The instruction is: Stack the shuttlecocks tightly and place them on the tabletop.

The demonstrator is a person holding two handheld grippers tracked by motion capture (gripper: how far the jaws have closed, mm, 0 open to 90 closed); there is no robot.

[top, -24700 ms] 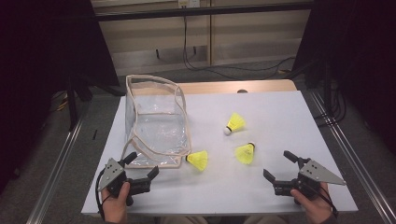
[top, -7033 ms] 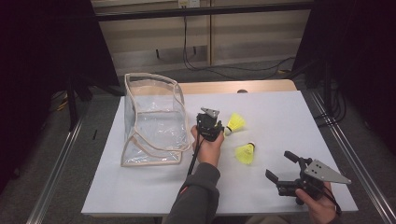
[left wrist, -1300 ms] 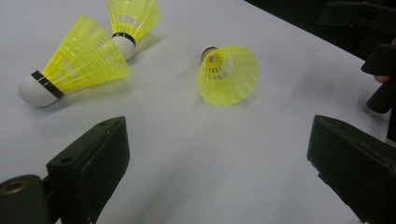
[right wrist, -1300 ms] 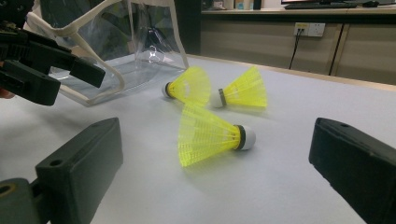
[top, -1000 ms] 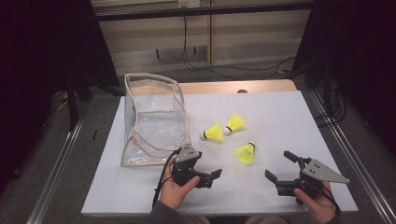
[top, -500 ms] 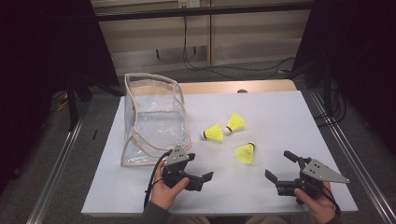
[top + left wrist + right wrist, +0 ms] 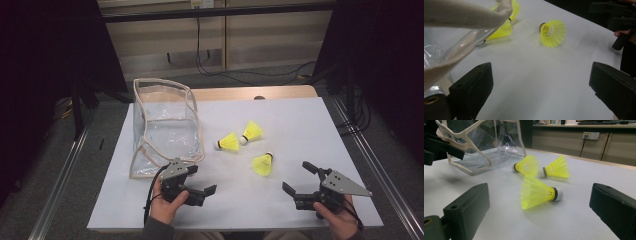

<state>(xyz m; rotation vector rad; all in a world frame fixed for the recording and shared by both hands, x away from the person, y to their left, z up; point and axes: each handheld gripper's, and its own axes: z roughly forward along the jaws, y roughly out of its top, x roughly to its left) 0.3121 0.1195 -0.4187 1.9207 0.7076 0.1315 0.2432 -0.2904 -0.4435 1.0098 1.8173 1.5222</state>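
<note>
Three yellow shuttlecocks (image 7: 262,164) are lying on the white table (image 7: 300,125), beside the clear bag (image 7: 165,127). Both claws, left gripper (image 7: 202,192) and right gripper (image 7: 296,180), are sitting wide apart (holding nothing), probably waiting low to pick one up.

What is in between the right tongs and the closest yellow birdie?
Nothing visible. The right tongs stand open, and bare white table runs from them to the nearest shuttlecock, which lies on its side.
</note>
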